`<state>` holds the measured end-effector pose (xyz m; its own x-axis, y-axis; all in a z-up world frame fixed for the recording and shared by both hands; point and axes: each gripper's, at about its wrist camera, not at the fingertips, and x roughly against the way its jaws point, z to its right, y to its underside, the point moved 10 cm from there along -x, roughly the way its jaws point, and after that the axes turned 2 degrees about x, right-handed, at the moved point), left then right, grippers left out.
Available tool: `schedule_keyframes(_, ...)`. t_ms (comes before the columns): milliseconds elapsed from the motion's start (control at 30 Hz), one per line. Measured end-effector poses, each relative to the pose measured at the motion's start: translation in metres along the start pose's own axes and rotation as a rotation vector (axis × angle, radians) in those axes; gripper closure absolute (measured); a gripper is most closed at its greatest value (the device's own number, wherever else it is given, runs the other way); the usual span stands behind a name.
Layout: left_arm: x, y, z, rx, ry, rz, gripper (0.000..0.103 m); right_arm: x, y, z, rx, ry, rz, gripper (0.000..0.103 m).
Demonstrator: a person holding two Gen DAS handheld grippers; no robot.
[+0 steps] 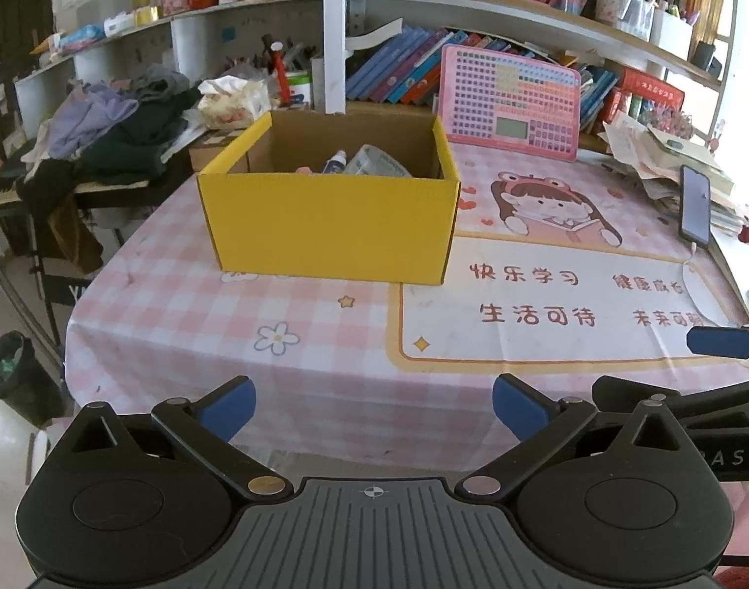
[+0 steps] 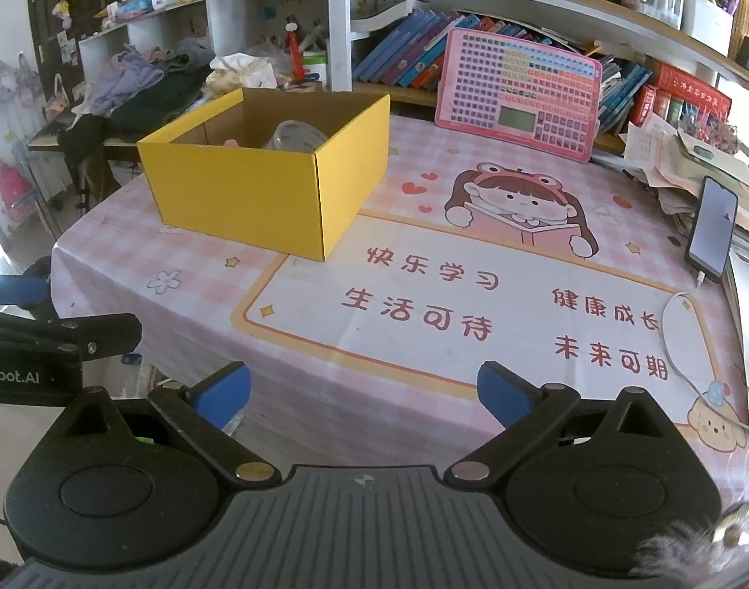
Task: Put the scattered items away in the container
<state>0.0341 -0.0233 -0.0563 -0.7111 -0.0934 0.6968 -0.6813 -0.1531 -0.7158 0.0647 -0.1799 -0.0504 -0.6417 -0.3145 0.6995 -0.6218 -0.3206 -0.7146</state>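
both tongs (image 1: 374, 410) (image 2: 364, 395) gape before yellow box (image 1: 330, 226), long axis crosswise.

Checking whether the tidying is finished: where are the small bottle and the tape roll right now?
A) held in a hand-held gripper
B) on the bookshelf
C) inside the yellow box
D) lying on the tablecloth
C: the small bottle and the tape roll sit inside the yellow box; both the left hand-held gripper and the right hand-held gripper are open and empty.

A yellow cardboard box (image 1: 330, 226) sits open on the pink checked tablecloth (image 1: 325, 358). Inside it lie a small white bottle with a blue cap (image 1: 336, 162) and a clear plastic thing (image 1: 376, 162). The left gripper (image 1: 374, 410) has its blue fingers (image 1: 229, 407) wide apart, holding nothing.
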Motion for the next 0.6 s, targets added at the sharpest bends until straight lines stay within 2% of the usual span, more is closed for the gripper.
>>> schedule_keyframes(600,-0.0041,-0.0024,-0.0017,0.002,-0.013,-0.006,0.0,-0.0076,-0.0026,0.0035,-0.006,0.001,-0.008,0.003)
